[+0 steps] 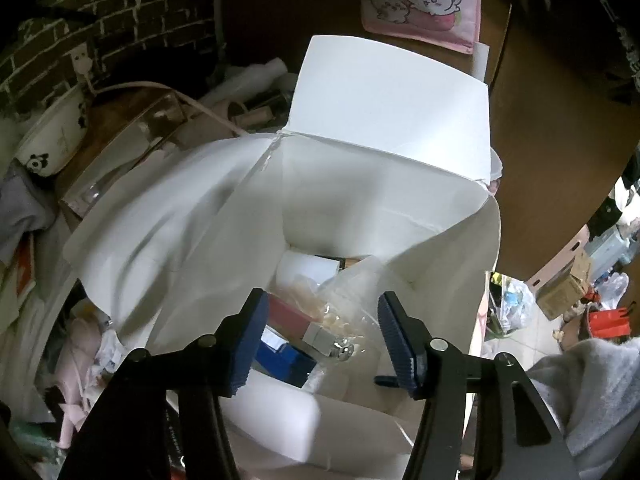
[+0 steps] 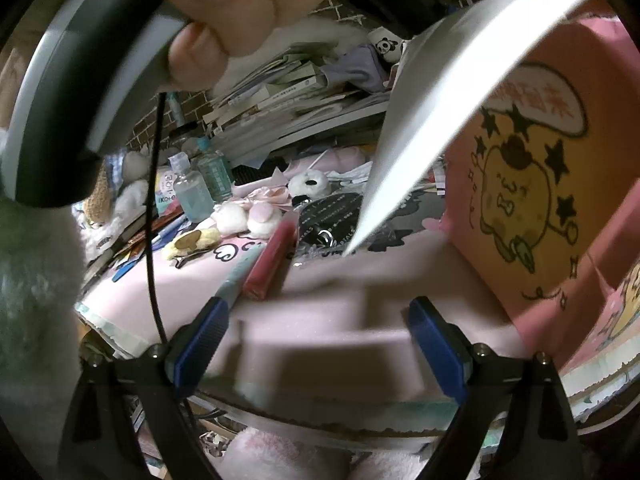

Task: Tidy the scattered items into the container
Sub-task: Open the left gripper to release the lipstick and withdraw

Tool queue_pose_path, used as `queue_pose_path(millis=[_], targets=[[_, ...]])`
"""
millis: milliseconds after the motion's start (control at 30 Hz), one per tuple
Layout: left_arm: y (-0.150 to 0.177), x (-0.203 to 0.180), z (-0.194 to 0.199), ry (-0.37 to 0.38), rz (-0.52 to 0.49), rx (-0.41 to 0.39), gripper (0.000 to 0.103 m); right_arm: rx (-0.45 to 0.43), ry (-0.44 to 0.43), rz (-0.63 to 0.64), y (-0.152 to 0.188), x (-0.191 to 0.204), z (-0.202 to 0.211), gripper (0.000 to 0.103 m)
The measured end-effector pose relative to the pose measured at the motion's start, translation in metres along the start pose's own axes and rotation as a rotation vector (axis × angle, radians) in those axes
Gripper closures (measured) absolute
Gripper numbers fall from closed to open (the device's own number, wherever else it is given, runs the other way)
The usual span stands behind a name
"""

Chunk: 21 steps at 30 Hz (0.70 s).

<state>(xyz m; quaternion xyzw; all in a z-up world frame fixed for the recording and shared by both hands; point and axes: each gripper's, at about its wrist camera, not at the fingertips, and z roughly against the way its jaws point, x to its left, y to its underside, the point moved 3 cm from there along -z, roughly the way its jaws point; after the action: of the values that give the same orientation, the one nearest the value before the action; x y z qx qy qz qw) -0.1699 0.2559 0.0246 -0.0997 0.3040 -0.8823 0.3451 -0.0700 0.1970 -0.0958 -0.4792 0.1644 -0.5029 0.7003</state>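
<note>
Inside the white box (image 1: 384, 208), a clear bag (image 1: 344, 300) just beyond the spread, empty left tool (image 1: 322, 316).

Cluttered home: plush toys (image 2: 248, 216), stacked books (image 2: 280, 96)

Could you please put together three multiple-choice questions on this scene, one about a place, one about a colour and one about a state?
1. Where does the left gripper hover?
A. over the open white box
B. over a stack of books
C. over the floor

2. What colour is the tube lying on the mat ahead of the right gripper?
A. green
B. red
C. black

3. How is the right gripper?
A. shut on the tube
B. shut on a bottle
C. open, holding nothing

Answers:
1. A, its fingers frame the box's inside, where small items already lie.
2. B, the tube shows red beside a grey pen.
3. C, its fingers stand wide apart over bare mat.
</note>
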Motion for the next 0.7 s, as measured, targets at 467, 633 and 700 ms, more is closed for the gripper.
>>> queue_pose_path(millis=[467,633,700], targets=[[0.025,0.015,0.049,-0.061,0.069,-0.144,0.027,0.028,0.0,0.141,0.007,0.013,-0.005,0.0],[0.067,0.036,0.076,-0.122,0.162,-0.218,0.021,0.053,0.028,0.2,0.008,0.018,-0.007,0.0],[0.087,0.048,0.086,-0.178,0.216,-0.245,0.019,0.053,0.024,0.193,0.007,0.018,-0.007,0.0]])
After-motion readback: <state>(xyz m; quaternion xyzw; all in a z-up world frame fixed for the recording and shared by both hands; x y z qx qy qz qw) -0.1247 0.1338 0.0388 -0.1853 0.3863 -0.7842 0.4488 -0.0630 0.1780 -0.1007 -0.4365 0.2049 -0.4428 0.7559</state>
